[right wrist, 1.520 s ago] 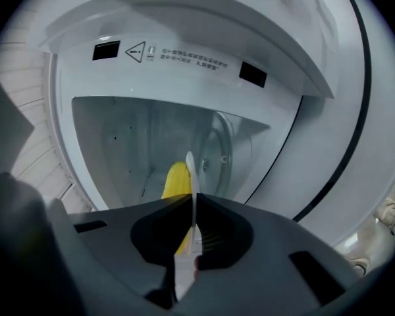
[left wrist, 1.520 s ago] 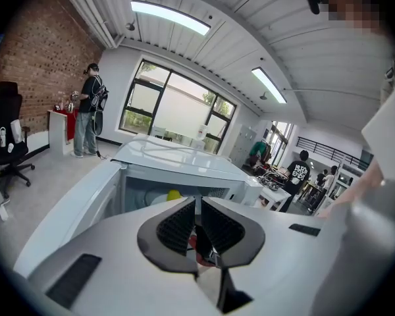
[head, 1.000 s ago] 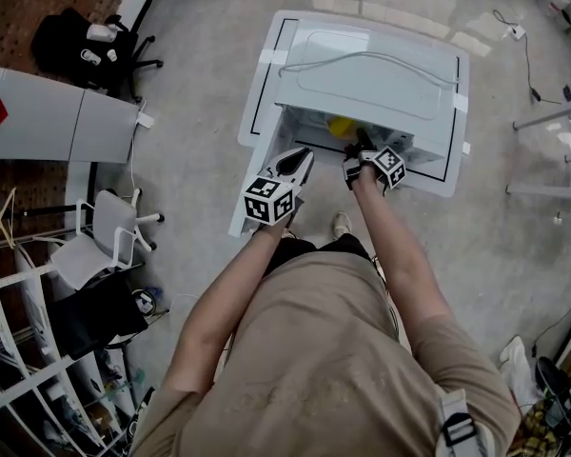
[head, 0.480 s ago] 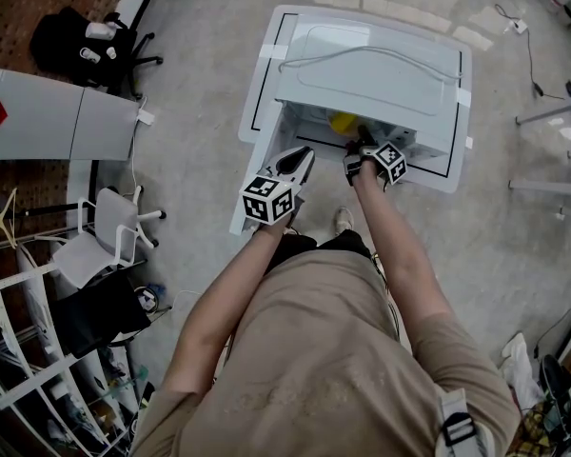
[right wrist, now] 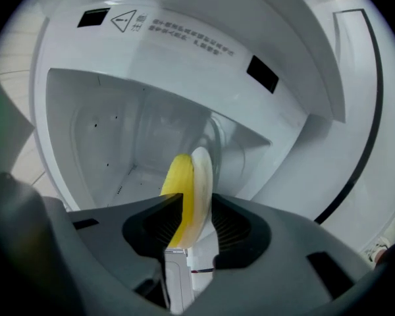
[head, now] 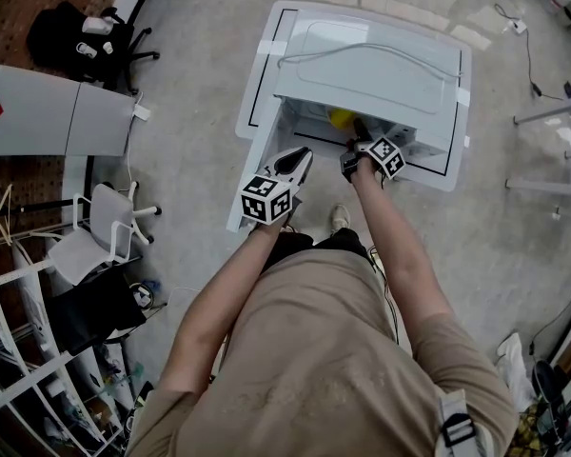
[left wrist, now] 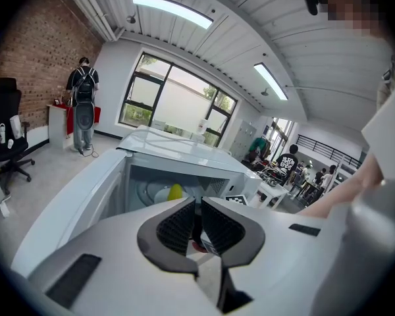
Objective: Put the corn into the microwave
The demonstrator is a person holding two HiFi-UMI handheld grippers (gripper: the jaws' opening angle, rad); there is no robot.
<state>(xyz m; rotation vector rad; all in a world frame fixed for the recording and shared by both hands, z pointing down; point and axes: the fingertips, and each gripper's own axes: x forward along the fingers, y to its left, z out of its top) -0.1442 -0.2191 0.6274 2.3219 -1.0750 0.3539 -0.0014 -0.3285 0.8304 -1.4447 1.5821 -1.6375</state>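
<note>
Reaching into the microwave point(head: 371, 65), I judge placement nearly complete: the right gripper point(head: 360, 136) has just been opening its jaws around the corn point(right wrist: 184, 189) (left gripper point(left wrist: 199, 206) pressed together, empty), leaving only withdrawal.

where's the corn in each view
Head view: the corn is a yellow spot in the microwave's open front, left of the right gripper.
Left gripper view: small yellow shape inside the cavity, just above the jaws.
Right gripper view: centre, between the right gripper's jaws, which have just been opening.
Shared landmark: the white microwave cavity.
</note>
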